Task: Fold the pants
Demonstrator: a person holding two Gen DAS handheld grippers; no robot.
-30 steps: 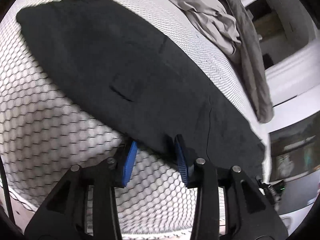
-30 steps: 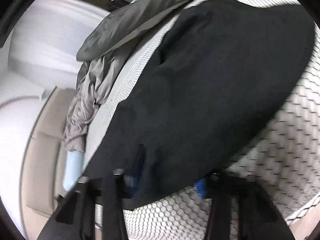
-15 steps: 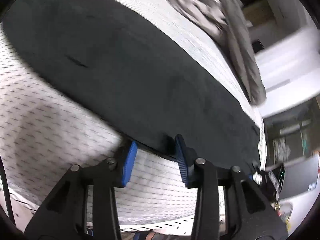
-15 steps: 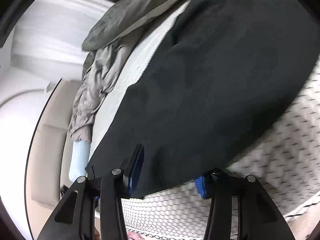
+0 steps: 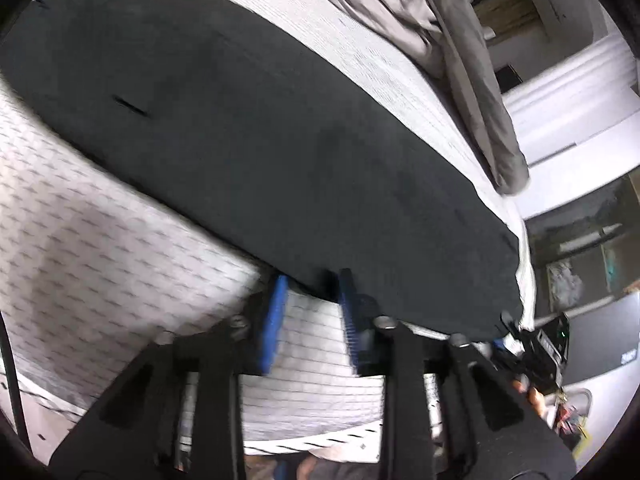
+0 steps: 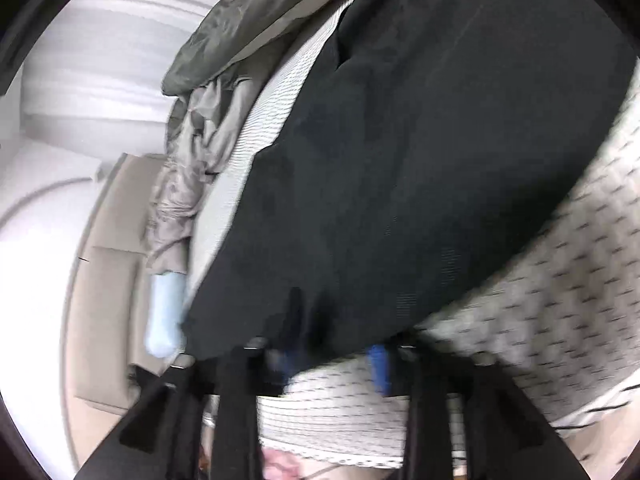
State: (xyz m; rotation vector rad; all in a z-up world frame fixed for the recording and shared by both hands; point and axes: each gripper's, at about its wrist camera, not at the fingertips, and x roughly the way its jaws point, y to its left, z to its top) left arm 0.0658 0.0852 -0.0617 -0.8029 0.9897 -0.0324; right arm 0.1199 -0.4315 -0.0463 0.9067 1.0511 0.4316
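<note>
Left wrist view: the black pants [image 5: 260, 148] lie flat in a long band across the mattress [image 5: 100, 260], which wears a white cover with a dark honeycomb print, and their lower edge runs along the near edge of the bed. The left gripper [image 5: 310, 280] has its blue pads apart, with the tips at that edge of the cloth; nothing is pinched between them. A crumpled grey blanket [image 5: 460, 60] lies along the far edge.

Right wrist view: the pants [image 6: 420, 160] fill the middle, one end reaching the near corner of the mattress [image 6: 560, 320]. The right gripper [image 6: 334, 344] has just been opening; its pads stand apart under the draped hem, seemingly not pressing it, though blur makes this uncertain. The grey blanket [image 6: 208, 112] lies bunched at the left edge.
</note>
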